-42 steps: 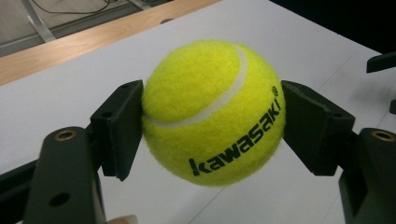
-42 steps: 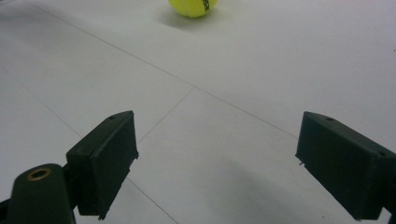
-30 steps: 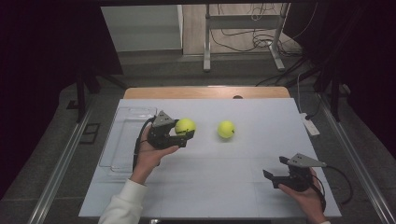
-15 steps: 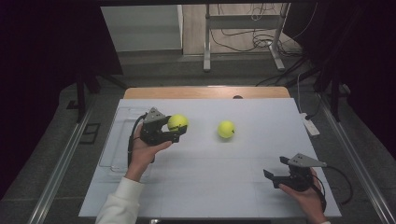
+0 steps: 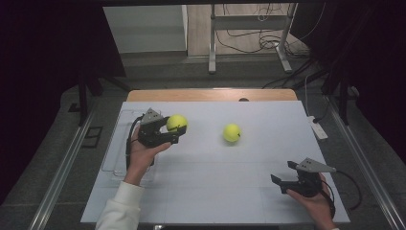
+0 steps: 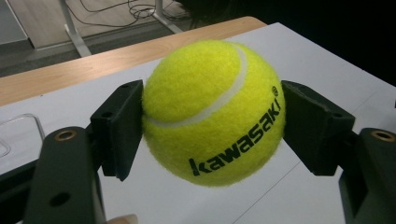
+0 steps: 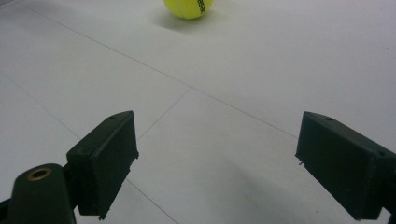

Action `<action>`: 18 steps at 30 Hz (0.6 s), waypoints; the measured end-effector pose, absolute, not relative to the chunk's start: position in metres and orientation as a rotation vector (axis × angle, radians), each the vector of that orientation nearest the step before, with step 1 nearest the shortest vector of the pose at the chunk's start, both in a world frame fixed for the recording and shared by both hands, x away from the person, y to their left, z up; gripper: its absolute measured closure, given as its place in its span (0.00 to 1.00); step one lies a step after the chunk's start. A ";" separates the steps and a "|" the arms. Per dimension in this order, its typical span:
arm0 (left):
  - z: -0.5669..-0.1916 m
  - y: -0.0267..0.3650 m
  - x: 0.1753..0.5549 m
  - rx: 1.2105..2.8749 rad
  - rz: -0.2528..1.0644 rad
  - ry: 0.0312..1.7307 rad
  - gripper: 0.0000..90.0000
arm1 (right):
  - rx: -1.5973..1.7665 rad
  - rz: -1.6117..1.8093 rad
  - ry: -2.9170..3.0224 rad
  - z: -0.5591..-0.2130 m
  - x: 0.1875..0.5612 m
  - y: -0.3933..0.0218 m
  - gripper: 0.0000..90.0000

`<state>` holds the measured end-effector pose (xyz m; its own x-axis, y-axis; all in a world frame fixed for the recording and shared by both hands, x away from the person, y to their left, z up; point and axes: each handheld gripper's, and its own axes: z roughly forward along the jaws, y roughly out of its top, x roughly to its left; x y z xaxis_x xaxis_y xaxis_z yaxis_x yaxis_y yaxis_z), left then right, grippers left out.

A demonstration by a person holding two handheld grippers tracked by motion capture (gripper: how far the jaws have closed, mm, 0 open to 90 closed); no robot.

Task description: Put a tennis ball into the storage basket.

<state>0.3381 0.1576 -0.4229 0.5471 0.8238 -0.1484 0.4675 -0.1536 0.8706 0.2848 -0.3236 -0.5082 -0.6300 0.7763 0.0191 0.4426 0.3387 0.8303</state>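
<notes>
- counter (image 5: 206, 191): clear tray (image 5: 117, 143) lies at its left edge, just left of the left gripper (image 5: 165, 132)
- left gripper: clamped on the held tennis ball (image 5: 176, 122), lifted off the counter
- second tennis ball (image 5: 231, 132): mid-counter, right of the held one
- right gripper (image 5: 287, 179): wide open, empty, near right corner

Yellow tennis ball (image 6: 212, 112), "kawasaki" print, clamped btwn jaws, off table.
</notes>
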 end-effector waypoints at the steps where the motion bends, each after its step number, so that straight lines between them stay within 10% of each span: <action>1: -0.423 0.159 0.338 1.794 0.455 1.072 0.30 | 1.073 1.195 2.229 -0.508 0.285 -0.323 0.14; 18: -0.425 0.179 0.343 1.755 0.485 1.146 0.30 | 1.074 1.202 2.231 -0.509 0.285 -0.324 0.14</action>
